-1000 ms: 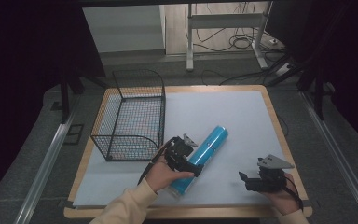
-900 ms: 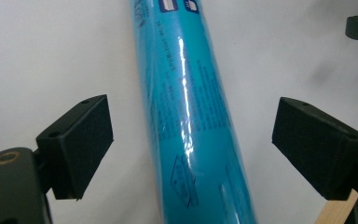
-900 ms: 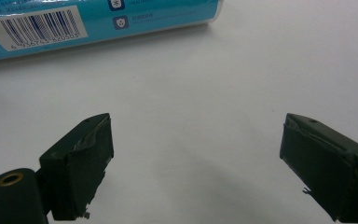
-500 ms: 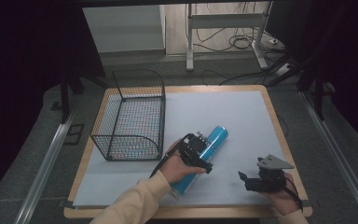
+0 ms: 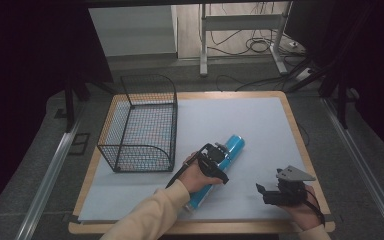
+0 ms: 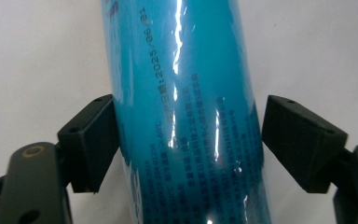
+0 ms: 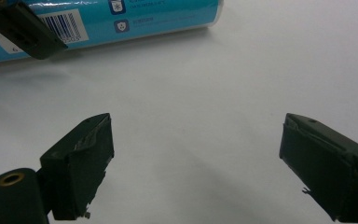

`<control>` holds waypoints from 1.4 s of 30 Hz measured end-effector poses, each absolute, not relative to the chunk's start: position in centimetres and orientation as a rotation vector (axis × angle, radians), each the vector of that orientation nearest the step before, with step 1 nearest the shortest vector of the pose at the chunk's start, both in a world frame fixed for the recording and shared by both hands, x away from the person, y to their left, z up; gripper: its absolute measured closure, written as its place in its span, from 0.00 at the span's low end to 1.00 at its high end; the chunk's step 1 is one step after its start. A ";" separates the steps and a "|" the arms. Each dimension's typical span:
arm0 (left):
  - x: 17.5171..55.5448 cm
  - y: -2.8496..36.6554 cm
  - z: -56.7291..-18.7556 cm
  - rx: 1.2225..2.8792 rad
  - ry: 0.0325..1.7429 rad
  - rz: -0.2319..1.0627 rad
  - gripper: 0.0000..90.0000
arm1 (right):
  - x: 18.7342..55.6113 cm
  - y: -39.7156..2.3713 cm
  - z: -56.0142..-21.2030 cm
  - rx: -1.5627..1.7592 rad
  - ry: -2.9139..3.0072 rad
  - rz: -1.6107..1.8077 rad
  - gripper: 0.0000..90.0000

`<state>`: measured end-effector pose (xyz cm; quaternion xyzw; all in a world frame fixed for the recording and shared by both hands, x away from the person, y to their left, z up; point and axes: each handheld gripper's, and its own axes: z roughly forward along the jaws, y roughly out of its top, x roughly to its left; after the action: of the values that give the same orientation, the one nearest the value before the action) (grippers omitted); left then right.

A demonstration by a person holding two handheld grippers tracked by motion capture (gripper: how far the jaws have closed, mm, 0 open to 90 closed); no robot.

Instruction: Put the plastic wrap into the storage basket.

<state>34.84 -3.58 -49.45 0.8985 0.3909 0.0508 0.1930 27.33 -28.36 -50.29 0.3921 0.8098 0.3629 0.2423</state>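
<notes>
A blue cylindrical tube (image 5: 233, 144) wrapped in shiny film lies slantwise on the white sheet; its barcode end shows in the right gripper view (image 7: 135, 16). My left gripper (image 5: 218, 160) sits over the tube's middle. In the left gripper view its jaws (image 6: 189, 140) have just been closing and straddle the tube (image 6: 186, 93), with both pads against its sides. One left jaw also shows in the right gripper view (image 7: 23, 28). My right gripper (image 5: 263, 193) rests near the front right of the table, open (image 7: 196, 154) with only bare sheet between its jaws.
A black wire basket (image 5: 145, 122) stands on the left part of the table, left of the tube. The white sheet (image 5: 250, 120) covers the wooden table top (image 5: 295, 130). Metal rails run along both sides of the table.
The left hand has slid right along the tube and lowered onto it. Its jaws now sit around the tube's middle. The right gripper has stayed where it was.
</notes>
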 end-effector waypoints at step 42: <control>35.8 -0.9 -42.4 2.524 0.964 0.110 0.35 | 27.4 -28.5 -50.2 1.074 2.198 0.998 0.12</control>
<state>35.78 -0.94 -42.40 0.9112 0.3479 0.0398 0.2171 27.35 -28.51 -50.20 0.3939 0.8060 0.3661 0.2474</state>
